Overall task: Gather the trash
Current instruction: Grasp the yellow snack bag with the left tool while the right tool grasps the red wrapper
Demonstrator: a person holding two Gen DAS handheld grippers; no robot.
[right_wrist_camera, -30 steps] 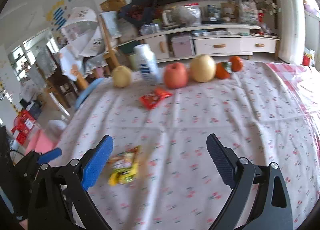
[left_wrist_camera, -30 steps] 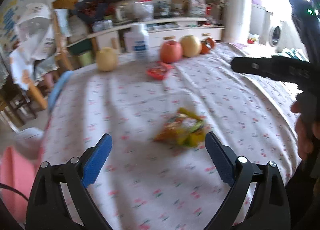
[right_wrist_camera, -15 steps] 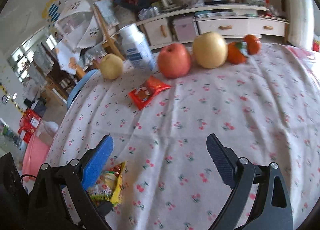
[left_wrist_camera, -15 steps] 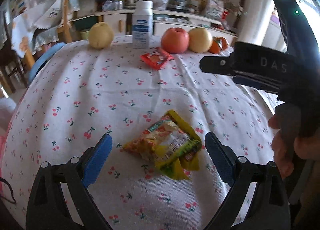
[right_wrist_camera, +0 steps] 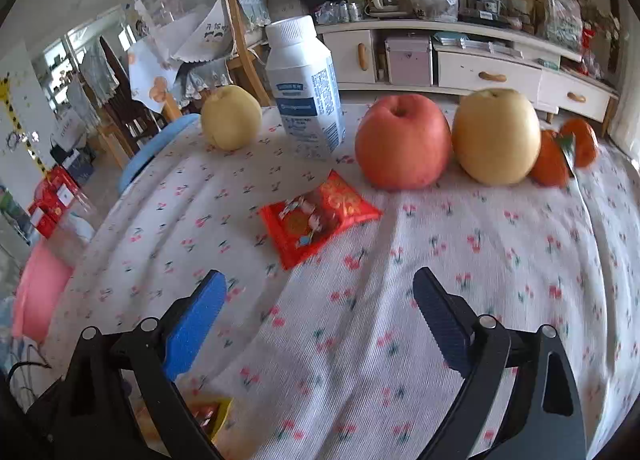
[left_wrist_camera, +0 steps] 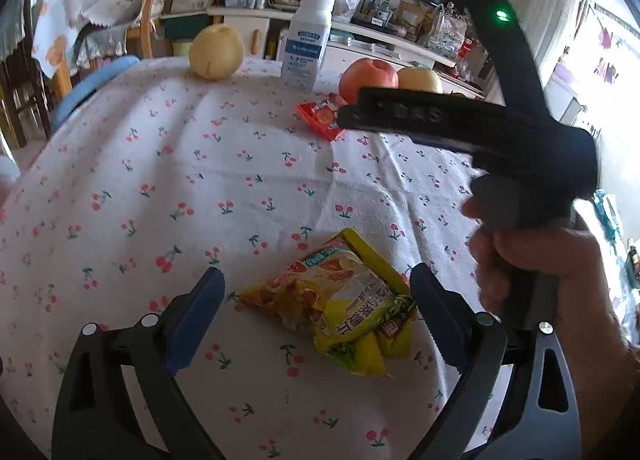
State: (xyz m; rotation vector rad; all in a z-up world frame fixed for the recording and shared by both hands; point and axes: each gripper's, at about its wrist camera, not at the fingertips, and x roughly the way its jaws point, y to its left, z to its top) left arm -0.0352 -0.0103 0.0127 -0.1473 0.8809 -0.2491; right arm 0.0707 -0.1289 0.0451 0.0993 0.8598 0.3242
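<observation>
Left tongs (left_wrist_camera: 316,296) spread wide, gripping nothing, blue pads flanking the crumpled yellow plastic snack wrapper (left_wrist_camera: 340,300) that lies flat on the surface between them, closer to the right-hand pad. Whether either pad touches it, hard to tell. Up at two o'clock in the left wrist view sits the black body of the other tool, a person's hand (left_wrist_camera: 536,260) wrapped round its handle, green light glowing on top.

Right tongs (right_wrist_camera: 320,300) also gape wide and empty over the white cherry-print tablecloth (right_wrist_camera: 460,260). Just past them at twelve o'clock lies the flat red foil snack packet (right_wrist_camera: 316,215), clear of both pads. Beyond it, a row along the far edge: pale yellow pear (right_wrist_camera: 230,121) at eleven, white plastic bottle with a blue label (right_wrist_camera: 304,87), red apple (right_wrist_camera: 402,139), large yellow pear (right_wrist_camera: 496,135), then two orange tangerines (right_wrist_camera: 564,151) at two o'clock. A corner of the yellow wrapper peeks in at seven o'clock.
</observation>
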